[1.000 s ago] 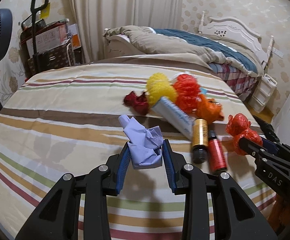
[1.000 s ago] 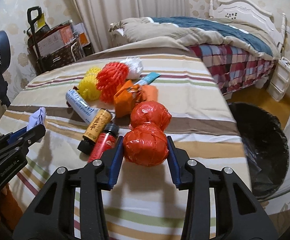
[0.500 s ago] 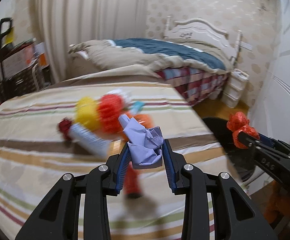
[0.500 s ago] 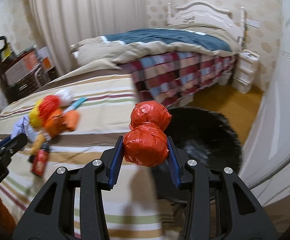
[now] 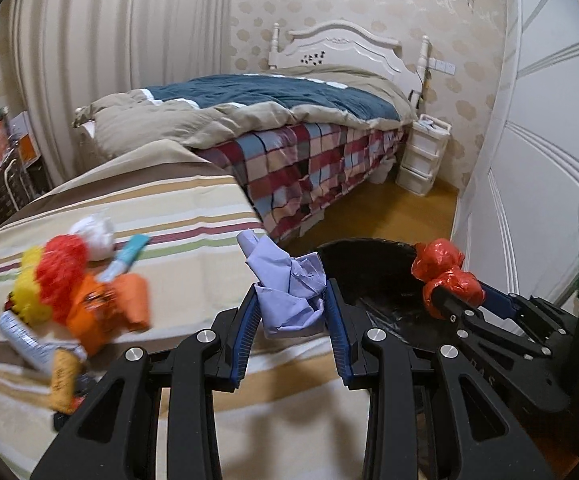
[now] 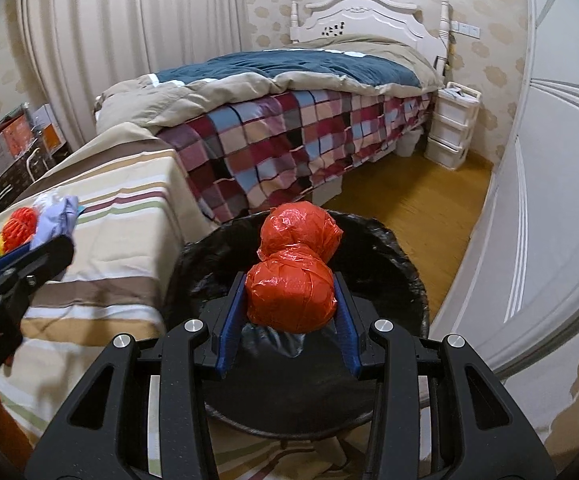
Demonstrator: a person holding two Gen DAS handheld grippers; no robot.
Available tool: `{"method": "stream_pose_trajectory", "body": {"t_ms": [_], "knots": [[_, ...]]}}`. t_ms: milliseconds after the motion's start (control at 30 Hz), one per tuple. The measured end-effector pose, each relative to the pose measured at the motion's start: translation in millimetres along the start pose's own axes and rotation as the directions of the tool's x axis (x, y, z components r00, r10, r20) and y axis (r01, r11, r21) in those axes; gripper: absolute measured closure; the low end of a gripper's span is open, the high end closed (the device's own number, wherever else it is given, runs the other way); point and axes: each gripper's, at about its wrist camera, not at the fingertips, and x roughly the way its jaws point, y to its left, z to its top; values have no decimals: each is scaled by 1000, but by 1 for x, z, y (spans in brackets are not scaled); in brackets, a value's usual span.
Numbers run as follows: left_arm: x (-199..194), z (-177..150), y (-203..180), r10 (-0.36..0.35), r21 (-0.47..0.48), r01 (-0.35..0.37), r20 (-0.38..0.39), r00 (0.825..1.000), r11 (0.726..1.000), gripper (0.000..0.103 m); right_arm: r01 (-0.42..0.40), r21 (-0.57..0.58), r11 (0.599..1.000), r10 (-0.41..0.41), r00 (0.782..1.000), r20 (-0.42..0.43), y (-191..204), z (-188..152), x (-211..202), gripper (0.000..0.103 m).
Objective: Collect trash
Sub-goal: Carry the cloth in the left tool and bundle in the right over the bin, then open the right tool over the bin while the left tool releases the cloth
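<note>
Right gripper [image 6: 290,312] clamped on the red plastic bundle [image 6: 293,272], poised directly above the black-lined bin [image 6: 401,276] beside the striped bed's foot-end edge (nearer of the two hands, judging by the views). Bundle two-lobed, long axis running forward along the fingers, free lobe pointing away. Left gripper [image 5: 291,312] pinching crumpled lilac paper [image 5: 287,288] above the striped bedspread [image 5: 161,208] at its bin-side edge, bin ahead and rightward; twisted tip pointing up-left.

Crumpled lilac paper [image 5: 289,292], red wad [image 6: 291,292], black-lined bin [image 6: 389,256]
</note>
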Motion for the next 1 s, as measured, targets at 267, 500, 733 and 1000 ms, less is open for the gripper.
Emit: {"method": "stream_pose_trajectory", "body": {"t_ms": [267,500,733,1000], "knots": [[41,8,-22,11,33,-9,-58,998,999,68,19,34,999,-19,1000,4,-22,9,14,63],[58,12,-33,20,57,-15,-88,996,998,68,25,51,998,-25,1000,-14,-37,9,25,63],[63,13,-39,32,85,-25,-92,995,996,68,26,59,998,-24,999,-28,-39,9,32,63],[62,13,-41,39,81,-32,-89,995,996,54,35,62,997,-33,999,-24,-44,9,34,54]]}}
